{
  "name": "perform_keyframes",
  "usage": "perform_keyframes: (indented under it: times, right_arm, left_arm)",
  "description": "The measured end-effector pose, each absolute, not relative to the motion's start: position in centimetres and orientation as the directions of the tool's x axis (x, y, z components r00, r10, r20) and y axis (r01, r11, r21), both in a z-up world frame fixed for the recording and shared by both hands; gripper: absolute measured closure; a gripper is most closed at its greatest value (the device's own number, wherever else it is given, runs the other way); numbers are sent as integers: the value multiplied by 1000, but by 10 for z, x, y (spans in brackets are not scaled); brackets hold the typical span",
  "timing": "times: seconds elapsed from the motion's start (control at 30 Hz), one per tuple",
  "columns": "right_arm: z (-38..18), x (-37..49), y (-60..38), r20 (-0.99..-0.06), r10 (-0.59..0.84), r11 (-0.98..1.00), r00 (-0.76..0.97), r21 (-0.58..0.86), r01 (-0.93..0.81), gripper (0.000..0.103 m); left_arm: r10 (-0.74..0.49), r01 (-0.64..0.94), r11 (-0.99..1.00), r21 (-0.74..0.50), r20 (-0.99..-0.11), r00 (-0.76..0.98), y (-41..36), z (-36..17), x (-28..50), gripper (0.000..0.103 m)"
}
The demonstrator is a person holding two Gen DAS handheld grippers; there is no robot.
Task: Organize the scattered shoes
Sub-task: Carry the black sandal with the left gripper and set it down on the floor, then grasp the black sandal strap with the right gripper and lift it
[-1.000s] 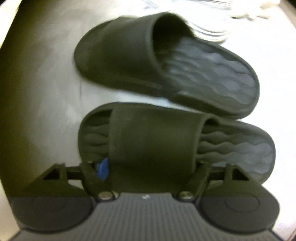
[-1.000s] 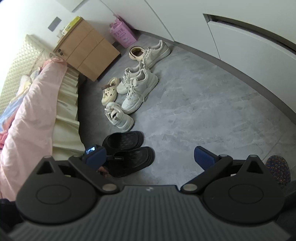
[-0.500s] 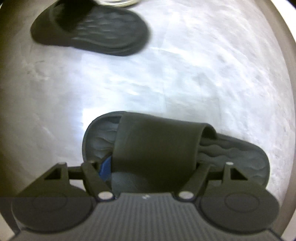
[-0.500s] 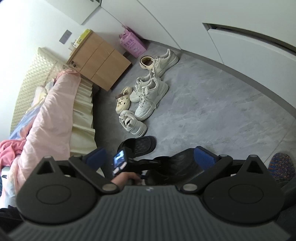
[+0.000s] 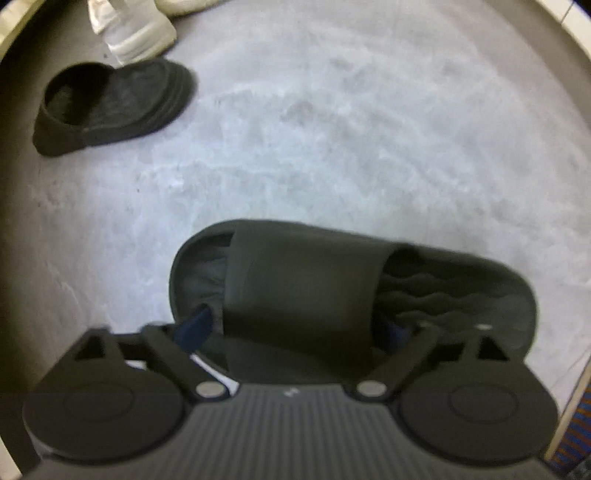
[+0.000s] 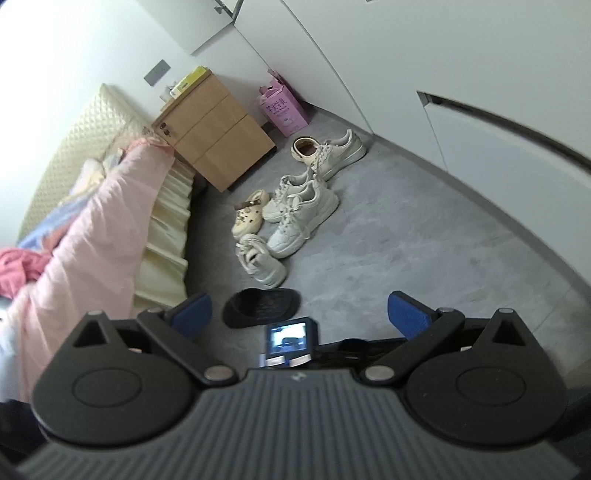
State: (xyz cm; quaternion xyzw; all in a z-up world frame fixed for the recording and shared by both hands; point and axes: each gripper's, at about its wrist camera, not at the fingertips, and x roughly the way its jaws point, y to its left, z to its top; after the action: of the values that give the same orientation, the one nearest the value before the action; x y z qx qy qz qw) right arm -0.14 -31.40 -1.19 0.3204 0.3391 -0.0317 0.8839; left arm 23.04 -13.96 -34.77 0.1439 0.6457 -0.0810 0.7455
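Left gripper (image 5: 299,328): clamped across the strap of a black slide sandal (image 5: 332,291), which is held just ahead of its fingers, above the grey floor (image 5: 351,147). Second black slide (image 5: 110,107): seen ahead to the left on that floor, touching a white sneaker (image 5: 136,33). Right gripper (image 6: 299,314): spread wide, nothing held. Pale shoes (image 6: 295,206): grouped farther ahead of it, beside the bed (image 6: 110,229).

Held slipper (image 5: 303,295): lifted off floor, well apart from its mate.
Other slipper (image 5: 110,107): now at 10 o'clock.
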Motion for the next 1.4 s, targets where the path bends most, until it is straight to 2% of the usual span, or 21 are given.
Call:
perform_keyframes:
  times: [0.17, 0.4, 0.5, 0.6, 0.67, 0.83, 0.93, 1.0, 1.1, 1.17, 1.33, 1.4]
  right_arm:
    - [-10, -7, -318, -625, 118, 800, 772, 520, 299, 0]
    - [-6, -16, -317, -623, 130, 779, 771, 545, 309, 0]
    - [-3, -21, -317, -627, 117, 764, 770, 552, 333, 0]
    - [0, -23, -315, -626, 117, 763, 771, 553, 333, 0]
    - [1, -24, -313, -624, 128, 766, 771, 556, 323, 0]
    - [5, -30, -312, -608, 161, 753, 777, 585, 301, 0]
    - [4, -32, -312, -590, 182, 746, 787, 603, 280, 0]
    - [3, -33, -310, -588, 185, 750, 787, 602, 273, 0]
    - [-1, -32, -305, -622, 161, 768, 766, 567, 299, 0]
    - [-6, -31, -302, -644, 157, 778, 749, 548, 308, 0]
    - [-33, -17, -289, -704, 215, 779, 676, 542, 316, 0]
    - [-47, -5, -272, -749, 201, 813, 631, 487, 319, 0]
  left_arm:
    - [14, 353, 933, 72, -986, 166, -143, -304, 217, 5]
    - [-50, 468, 882, 63, -973, 225, -143, -200, 169, 1]
    - [-59, 436, 899, 44, -973, 221, -136, -167, 158, 1]
    - [-166, 323, 942, -93, -965, 205, -115, -131, 151, 1]
    - [-206, 282, 949, -140, -953, 220, -105, -111, 145, 1]
    - [-188, 249, 964, -97, -909, 373, -83, -59, 123, 0]
    - [-236, 154, 970, -186, -864, 445, -59, -35, 107, 0]
    - [-222, 94, 975, -203, -841, 493, -47, -22, 98, 0]
    - [-196, 23, 976, -217, -825, 529, -37, -7, 91, 0]
    - [-231, 18, 964, -264, -805, 547, -31, 6, 86, 0]
    - [-252, 68, 962, -265, -764, 594, -23, 28, 75, 0]
    - [-275, 90, 956, -280, -744, 610, -17, 32, 72, 0]
